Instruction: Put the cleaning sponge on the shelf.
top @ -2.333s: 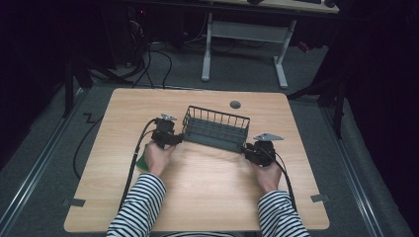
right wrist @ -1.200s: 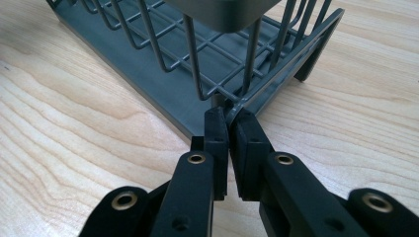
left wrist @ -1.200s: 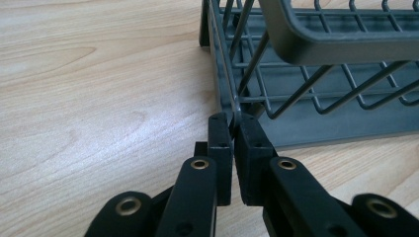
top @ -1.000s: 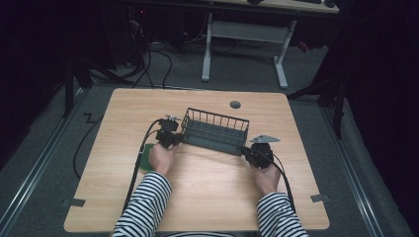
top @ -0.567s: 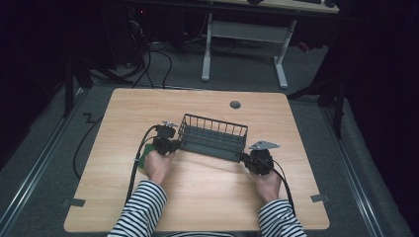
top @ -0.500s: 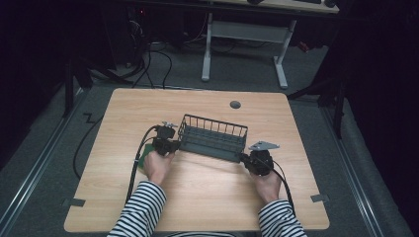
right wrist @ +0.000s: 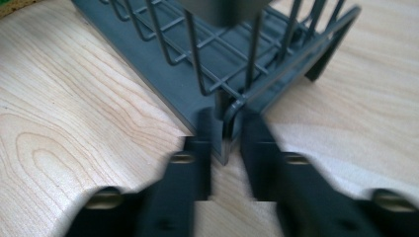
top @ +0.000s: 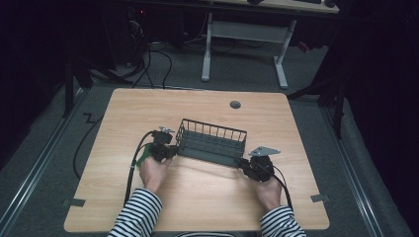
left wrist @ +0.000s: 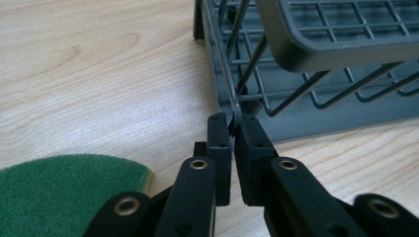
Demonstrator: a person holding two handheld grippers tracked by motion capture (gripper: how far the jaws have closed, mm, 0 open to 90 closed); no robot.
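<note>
releasing dark grey wire basket (top: pixel 211 144) | left gripper (left wrist: pixel 232 123) barely parted at corner wire | right gripper (right wrist: pixel 228 129) slack around its wire | risk: jaw snags wire, basket skids on light wooden table (top: pixel 197 202)

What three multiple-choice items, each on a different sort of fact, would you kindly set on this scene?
1. Where does the green sponge lie? A inside the rectangular wire basket; B beside the left gripper, on the wooden table; C at the far edge.
2. What colour is the basket? A white; B red; C dark grey.
3. How does the right gripper stand? A open about the basket's corner wire; B shut on the sponge; C shut on nothing.
Key: B, seen beside that gripper's jaws; C, every view shows grey wire; A, the jaws, just opening, leave gaps beside the wire.
</note>
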